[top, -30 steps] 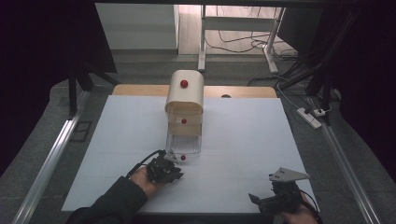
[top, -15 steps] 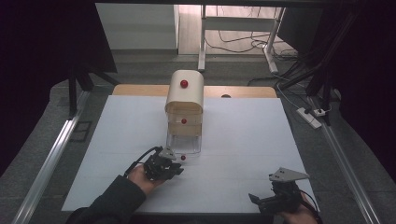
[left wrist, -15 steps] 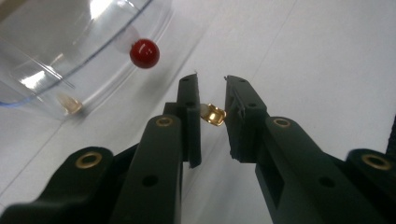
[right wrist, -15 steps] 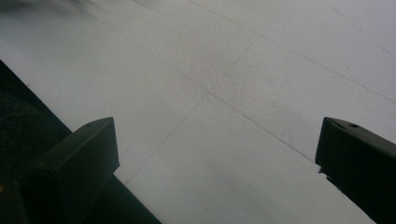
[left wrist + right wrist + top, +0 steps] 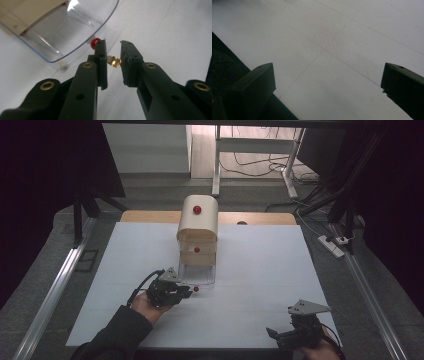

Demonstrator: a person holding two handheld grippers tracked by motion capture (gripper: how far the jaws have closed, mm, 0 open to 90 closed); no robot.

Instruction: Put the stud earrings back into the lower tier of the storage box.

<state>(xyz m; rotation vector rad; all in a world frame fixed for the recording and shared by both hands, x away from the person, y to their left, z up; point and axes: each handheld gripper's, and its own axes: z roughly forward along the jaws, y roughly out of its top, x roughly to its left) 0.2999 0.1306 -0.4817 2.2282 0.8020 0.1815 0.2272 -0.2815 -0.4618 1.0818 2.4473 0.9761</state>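
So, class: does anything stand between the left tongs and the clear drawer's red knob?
Nothing visible does: the red knob sits right at one jaw tip of the left tongs. A small gold piece sits between the jaws, behind the tips.

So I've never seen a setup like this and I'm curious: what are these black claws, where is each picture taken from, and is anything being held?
There is no robot here: a person holds a two-jaw gripper in each hand. One camera looks down from above; the others ride on the grippers.

On the white table stands a small wooden cabinet with red knobs, its clear drawer pulled out.

The left gripper sits at the drawer's red knob, jaws nearly closed with a small gold piece between them; a firm grip is unclear. The right gripper rests open over bare table.
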